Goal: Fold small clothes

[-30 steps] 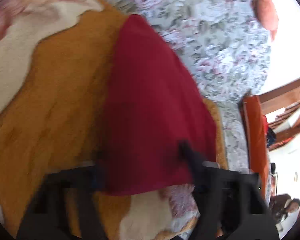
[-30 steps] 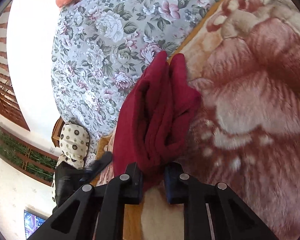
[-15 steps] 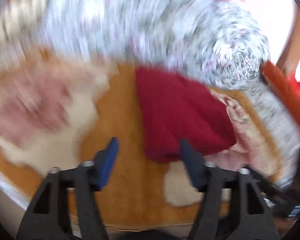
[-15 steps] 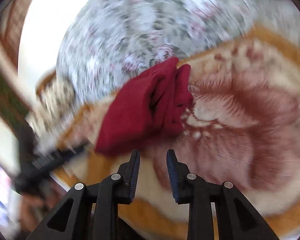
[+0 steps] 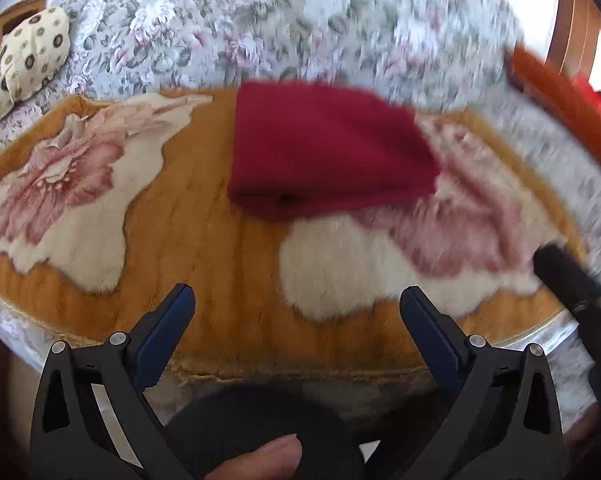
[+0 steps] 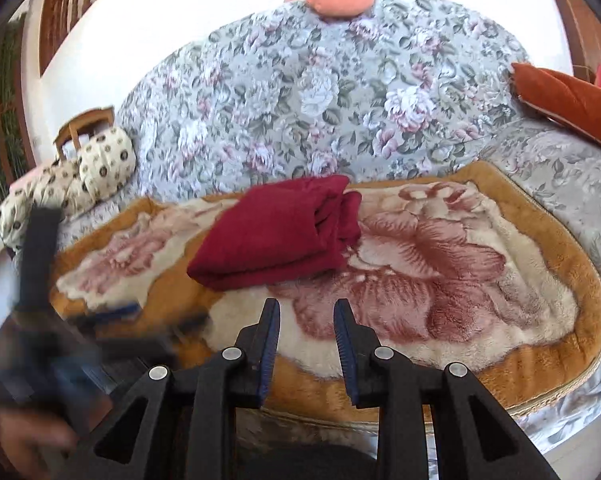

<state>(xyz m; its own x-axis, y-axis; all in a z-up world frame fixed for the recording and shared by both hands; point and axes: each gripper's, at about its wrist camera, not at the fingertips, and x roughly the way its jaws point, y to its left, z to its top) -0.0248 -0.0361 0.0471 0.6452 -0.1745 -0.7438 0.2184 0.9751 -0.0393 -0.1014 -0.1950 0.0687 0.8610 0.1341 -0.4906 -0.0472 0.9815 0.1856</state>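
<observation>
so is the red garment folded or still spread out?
Folded. The red garment lies as a compact bundle on the blanket, stacked layers visible at its edge, both grippers clear.

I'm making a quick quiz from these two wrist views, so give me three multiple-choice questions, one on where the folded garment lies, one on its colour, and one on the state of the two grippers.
1. Where does the folded garment lie?
A. On the floral blanket
B. On the spotted pillow
C. In the right gripper

2. What colour is the garment?
A. Navy blue
B. Dark red
C. Pale green

3. What state are the two grippers in?
A. Both shut on the garment
B. Left shut on it, right open
C. Both open, holding nothing

Key:
1 A, the folded garment rests on the floral blanket, apart from the spotted pillow.
2 B, it shows dark red in both views.
3 C, the left gripper and the right gripper each show a gap between the fingers, with the garment lying beyond them.
</observation>
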